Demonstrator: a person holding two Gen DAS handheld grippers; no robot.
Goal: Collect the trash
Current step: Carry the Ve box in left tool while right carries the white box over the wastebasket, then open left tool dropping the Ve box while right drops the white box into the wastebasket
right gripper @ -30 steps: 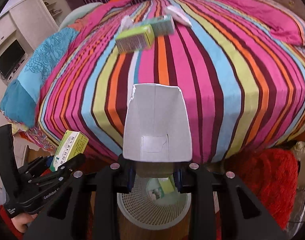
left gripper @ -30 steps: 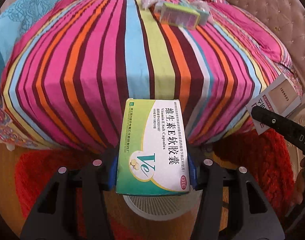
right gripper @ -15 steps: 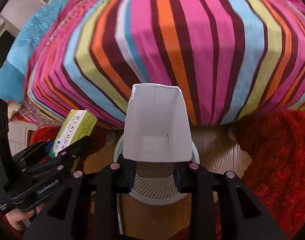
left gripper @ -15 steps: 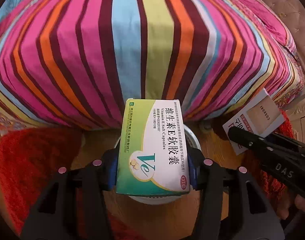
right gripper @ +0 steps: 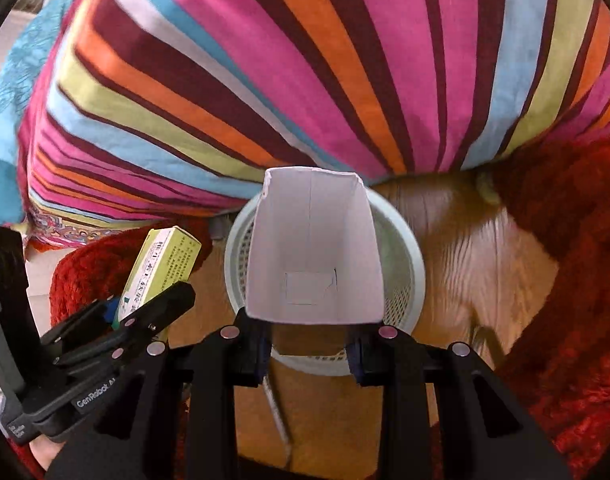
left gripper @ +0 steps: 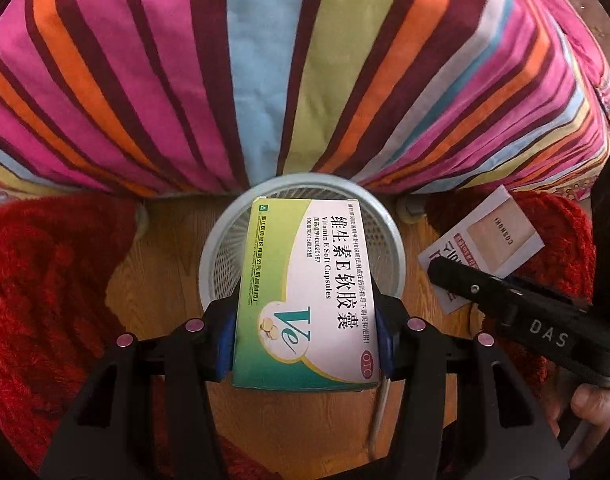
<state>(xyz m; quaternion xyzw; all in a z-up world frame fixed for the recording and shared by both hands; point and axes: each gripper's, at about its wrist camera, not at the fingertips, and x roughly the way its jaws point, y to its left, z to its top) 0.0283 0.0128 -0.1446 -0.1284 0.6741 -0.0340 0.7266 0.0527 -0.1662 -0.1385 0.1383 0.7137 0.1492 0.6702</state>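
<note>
My left gripper point(left gripper: 305, 348) is shut on a green and white vitamin E box point(left gripper: 305, 292), held over a white mesh waste basket point(left gripper: 225, 248) on the wooden floor. My right gripper point(right gripper: 309, 344) is shut on an open white carton point(right gripper: 311, 248), held over the same basket point(right gripper: 405, 280). In the left wrist view the right gripper point(left gripper: 445, 276) holds the carton point(left gripper: 485, 240) to the right of the basket. In the right wrist view the left gripper point(right gripper: 145, 308) with the green box point(right gripper: 161, 268) is at the left of the basket.
A bed with a striped cover point(left gripper: 265, 60) hangs over the floor just behind the basket. Red shaggy rugs point(left gripper: 37, 280) point(right gripper: 565, 280) lie on both sides. A thin white cable point(right gripper: 277, 412) runs on the wooden floor below the basket.
Both grippers have tilted down and moved in over the basket, each still holding its box. The bed top and the boxes on it have left view.
</note>
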